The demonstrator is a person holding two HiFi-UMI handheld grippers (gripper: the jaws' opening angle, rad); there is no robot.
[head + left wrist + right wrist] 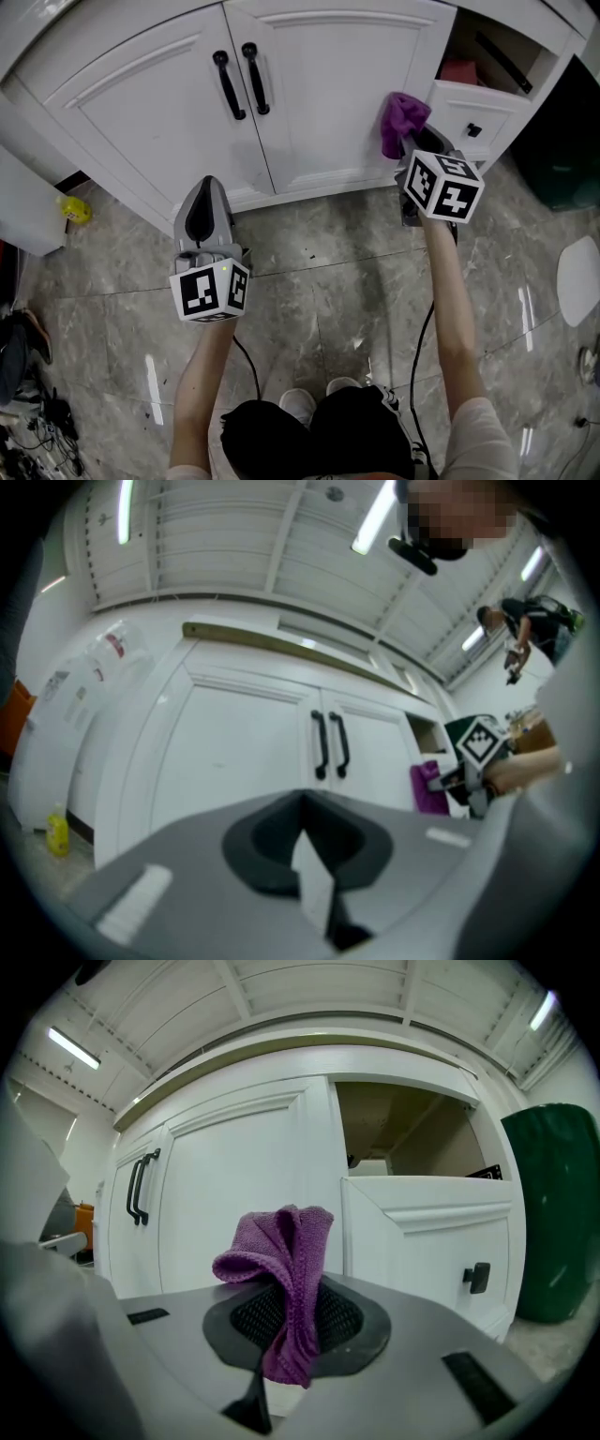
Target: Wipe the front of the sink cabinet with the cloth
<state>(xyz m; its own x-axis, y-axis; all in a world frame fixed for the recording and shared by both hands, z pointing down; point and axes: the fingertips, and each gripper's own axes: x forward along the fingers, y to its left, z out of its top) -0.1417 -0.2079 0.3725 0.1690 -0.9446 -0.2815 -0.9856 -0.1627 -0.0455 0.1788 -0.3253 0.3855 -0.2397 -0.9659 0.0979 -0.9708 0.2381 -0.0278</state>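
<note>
Firmly in right claw (286, 1335), cloth (278, 1251).

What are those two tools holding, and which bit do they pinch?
The right tool pinches the purple cloth by its lower bunched end; the rest sticks up past the tips. The left tool is shut and holds nothing.

Crumpled purple cloth (281, 1269) upright, close before white sink cabinet (319, 103), double doors closed
</note>
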